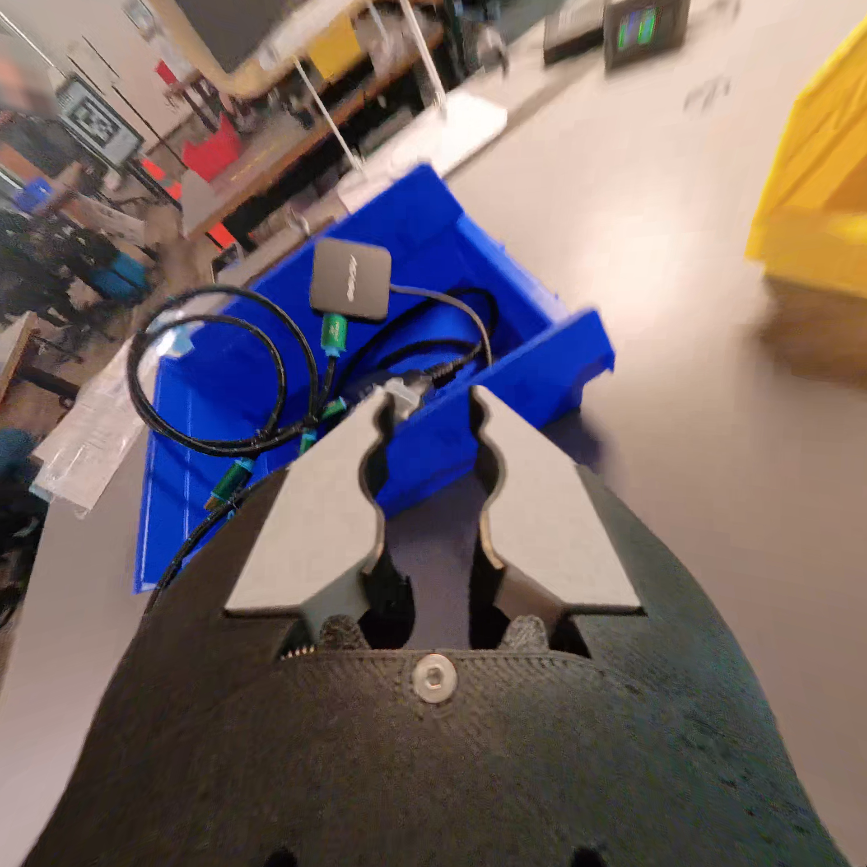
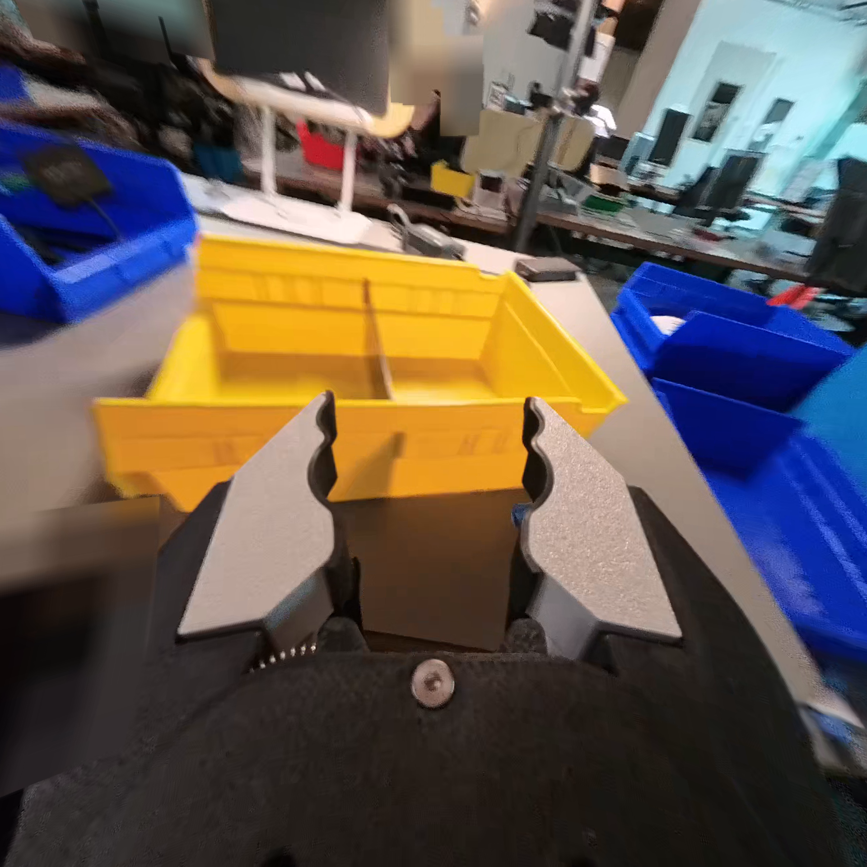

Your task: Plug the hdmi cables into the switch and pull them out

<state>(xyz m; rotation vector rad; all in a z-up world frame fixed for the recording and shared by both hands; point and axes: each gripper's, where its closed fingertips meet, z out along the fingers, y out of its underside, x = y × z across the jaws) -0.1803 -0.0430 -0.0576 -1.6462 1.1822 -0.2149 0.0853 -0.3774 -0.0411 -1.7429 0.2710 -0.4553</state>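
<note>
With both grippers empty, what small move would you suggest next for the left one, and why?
Probably ease the open left gripper forward into the blue bin toward the loose green plug near the bin's side. One green plug already sits at the switch.

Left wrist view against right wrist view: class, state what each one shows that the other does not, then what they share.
Only the left: looped black cables with green plugs, one plug at the switch's edge, and the open left tool. Only the right: the yellow bin's divider, further blue bins, the open right tool. Shared: dark switch inside the blue bin, yellow bin, grey table.
</note>
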